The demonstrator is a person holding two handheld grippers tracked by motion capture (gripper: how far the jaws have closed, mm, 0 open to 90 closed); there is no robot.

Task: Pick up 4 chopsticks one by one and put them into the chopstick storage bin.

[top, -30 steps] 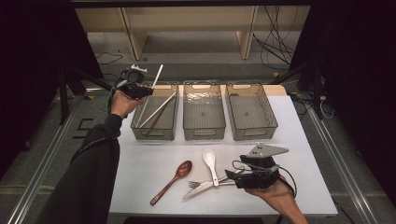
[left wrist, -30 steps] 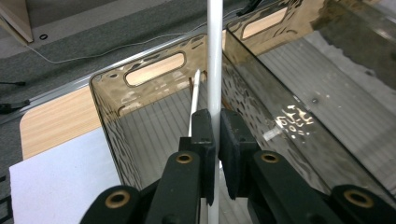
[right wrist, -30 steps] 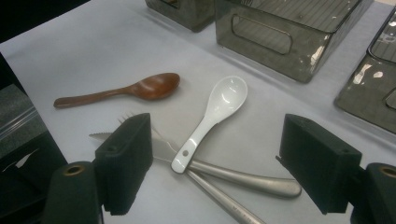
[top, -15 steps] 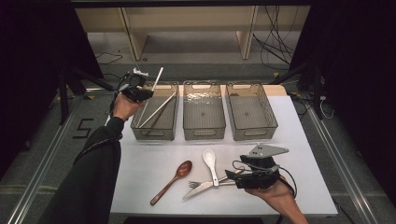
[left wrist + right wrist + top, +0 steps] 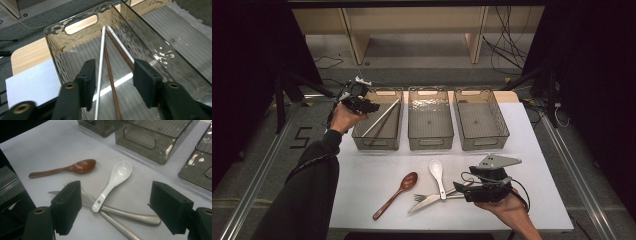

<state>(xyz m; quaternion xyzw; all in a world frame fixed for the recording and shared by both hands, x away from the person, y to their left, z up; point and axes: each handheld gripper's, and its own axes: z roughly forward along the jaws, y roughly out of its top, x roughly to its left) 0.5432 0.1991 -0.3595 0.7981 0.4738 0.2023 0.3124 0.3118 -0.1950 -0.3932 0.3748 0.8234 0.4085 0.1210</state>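
**White chopstick loose in the upper-left bin, cutlery waiting lower right**

Left tool (image 5: 113, 75) at the upper left of the high view, over the left bin (image 5: 358, 131). Jaws about halfway apart and just now opening. White chopstick (image 5: 102, 55) running between the pads in the left gripper view but pressed by neither. Lying aslant in the bin, far tip near the handle cutout, beside a brown chopstick (image 5: 109, 65).

Probably light, stiff, thin and smooth, so prone to roll or swivel in a pinch. Best taken near mid-length, pads square across the shaft.

Right tool (image 5: 116, 195) at the lower right of the high view. Jaws wide, holding nothing, poised low over crossed cutlery on the counter (image 5: 377, 160). White spoon (image 5: 117, 173) seemingly glazed ceramic: heavier, slick, liable to chip if dropped. Handle resting across the knife (image 5: 130, 216) and fork (image 5: 120, 227). Better gripped at the narrow handle than at the bowl. Wooden spoon (image 5: 75, 167) off to the left, apart from the pile.

Hard to make out:
- Near end of the white chopstick cut off by the bottom edge of the left gripper view.
- Unclear whether resting on the bin floor or on a brown stick.
- Number of sticks uncertain through the rippled walls.
- Fork tines partly hidden behind one jaw.
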